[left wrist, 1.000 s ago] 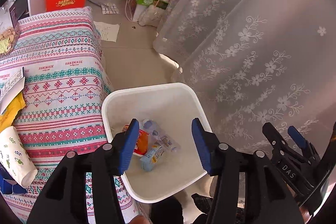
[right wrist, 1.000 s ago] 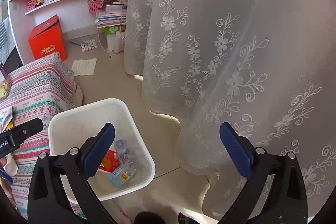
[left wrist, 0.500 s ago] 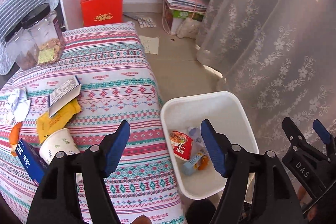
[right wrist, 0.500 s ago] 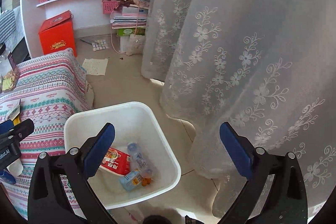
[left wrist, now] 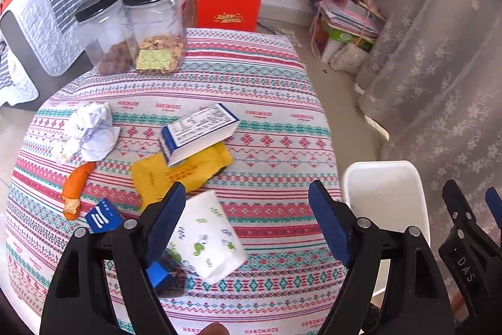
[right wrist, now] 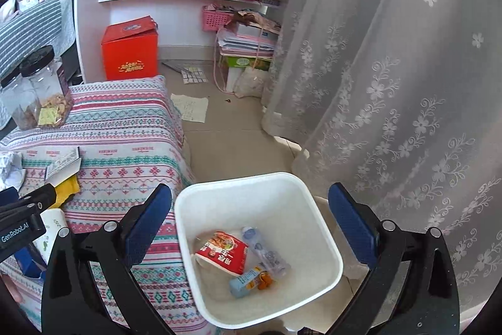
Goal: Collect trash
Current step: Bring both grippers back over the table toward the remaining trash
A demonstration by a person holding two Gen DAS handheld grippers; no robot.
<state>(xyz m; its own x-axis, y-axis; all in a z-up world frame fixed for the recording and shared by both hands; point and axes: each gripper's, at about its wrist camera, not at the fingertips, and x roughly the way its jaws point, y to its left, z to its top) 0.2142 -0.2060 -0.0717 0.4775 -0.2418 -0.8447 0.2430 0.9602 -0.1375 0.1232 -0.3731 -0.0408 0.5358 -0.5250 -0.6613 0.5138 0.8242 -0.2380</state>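
The left gripper points steeply down over a table covered in a striped, patterned cloth. Its two blue-padded jaws stand wide apart with nothing gripped between them; they have just been opening. Directly below it, close to its left jaw, a white paper cup with green leaf prints lies on its side. Just beyond the cup, ahead of the gripper, lies a yellow wrapper, and a blue and white carton rests partly on top of it. Off to the left of the gripper are an orange wrapper, a crumpled white paper and a small blue box half hidden behind the left jaw. At the far end of the table stand two clear jars with black lids.

To the right of the left gripper, off the table edge, is the white bin, and past it the tip of the right gripper shows at the frame's edge.

The right gripper angles downward over the floor, jaws spread wide and empty. The white bin sits right below and between its jaws, beside the table. Inside it lie a red packet, a clear plastic bottle and a small light-blue carton. A lace curtain hangs to the right of this gripper.
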